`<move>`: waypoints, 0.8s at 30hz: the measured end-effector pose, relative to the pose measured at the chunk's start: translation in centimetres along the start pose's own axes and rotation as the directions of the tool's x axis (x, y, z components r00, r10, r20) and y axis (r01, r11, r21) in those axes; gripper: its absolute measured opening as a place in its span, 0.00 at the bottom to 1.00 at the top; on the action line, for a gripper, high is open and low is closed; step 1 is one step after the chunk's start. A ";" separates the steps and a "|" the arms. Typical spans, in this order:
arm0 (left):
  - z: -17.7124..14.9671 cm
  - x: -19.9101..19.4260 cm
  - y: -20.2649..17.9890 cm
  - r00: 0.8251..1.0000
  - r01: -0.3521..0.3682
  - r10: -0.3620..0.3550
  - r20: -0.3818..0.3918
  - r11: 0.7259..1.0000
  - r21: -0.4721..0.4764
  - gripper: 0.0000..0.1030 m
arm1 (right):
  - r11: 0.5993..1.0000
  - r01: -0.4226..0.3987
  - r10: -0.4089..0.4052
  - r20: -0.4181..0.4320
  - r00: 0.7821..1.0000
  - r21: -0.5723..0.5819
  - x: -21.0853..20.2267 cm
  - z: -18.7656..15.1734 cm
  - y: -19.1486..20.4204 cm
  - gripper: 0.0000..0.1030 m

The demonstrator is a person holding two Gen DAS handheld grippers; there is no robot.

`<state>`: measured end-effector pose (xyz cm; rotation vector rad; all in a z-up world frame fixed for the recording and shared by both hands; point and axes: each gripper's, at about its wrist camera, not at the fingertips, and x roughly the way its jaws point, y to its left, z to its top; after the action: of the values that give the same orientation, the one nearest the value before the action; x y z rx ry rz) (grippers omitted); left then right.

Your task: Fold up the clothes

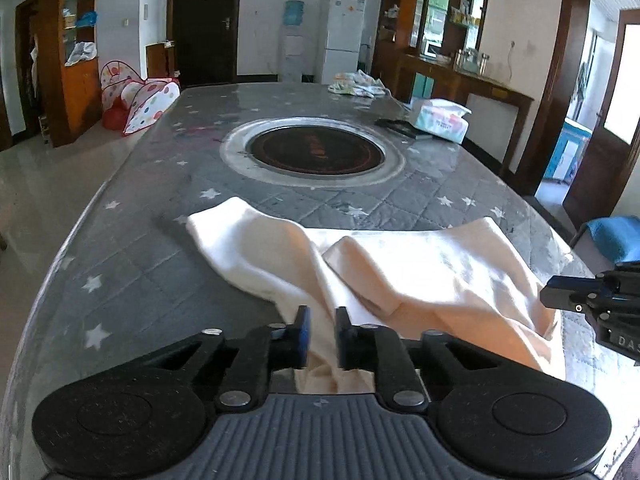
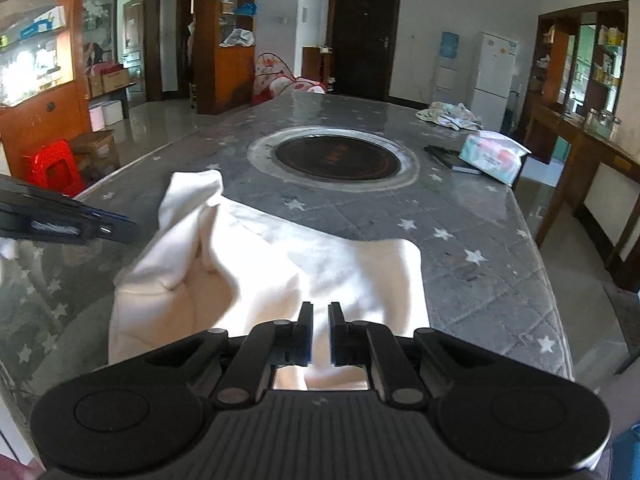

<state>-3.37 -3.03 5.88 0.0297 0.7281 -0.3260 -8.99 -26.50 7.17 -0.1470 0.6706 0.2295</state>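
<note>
I see the left gripper (image 1: 322, 330) parted around the cloth (image 1: 420, 272), pads not pressing; right gripper (image 2: 320, 332) pinches its hem. Risk: left edge slips, fold skews.

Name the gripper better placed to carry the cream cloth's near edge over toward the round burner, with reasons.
Right. The right gripper looks nearly shut on the cream garment. The left gripper has a wider gap, cloth between its fingers, and probably must reclose first.
</note>
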 end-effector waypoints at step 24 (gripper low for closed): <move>1.1 5.8 1.1 0.997 0.045 -0.045 -0.068 0.999 0.001 0.12 | 0.968 -0.246 0.242 -0.080 0.967 -0.049 11.0 5.7 3.5 0.37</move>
<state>1.68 -3.79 2.80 0.0272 0.7962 -0.3703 1.86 -20.14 4.49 -0.1297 0.7560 0.4834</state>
